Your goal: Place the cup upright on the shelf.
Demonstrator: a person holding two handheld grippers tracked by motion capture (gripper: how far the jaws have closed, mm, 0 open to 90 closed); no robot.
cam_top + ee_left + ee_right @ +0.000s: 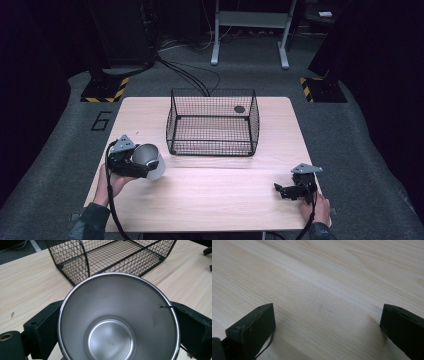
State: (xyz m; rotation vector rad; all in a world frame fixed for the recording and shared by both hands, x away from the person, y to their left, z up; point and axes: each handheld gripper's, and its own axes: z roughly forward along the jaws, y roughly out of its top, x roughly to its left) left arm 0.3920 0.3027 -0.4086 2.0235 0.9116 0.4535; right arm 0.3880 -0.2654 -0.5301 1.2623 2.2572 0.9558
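A shiny steel cup (148,161) is held at the table's left side by my left gripper (136,165), which is shut on it. In the left gripper view the cup (117,322) opens toward the camera, empty inside, with a black jaw pressed on each side of its wall. A black wire basket (212,122) stands at the middle back of the table, just beyond the cup, and the basket (110,255) holds nothing. My right gripper (284,191) rests low near the front right, open; its jaws stand wide apart over bare wood (324,290).
The light wooden table (210,200) has bare surface between the two grippers and in front of the basket. Beyond the table lie grey floor, black cables and a metal stand's legs (250,35). A small dark disc (239,109) shows behind the basket.
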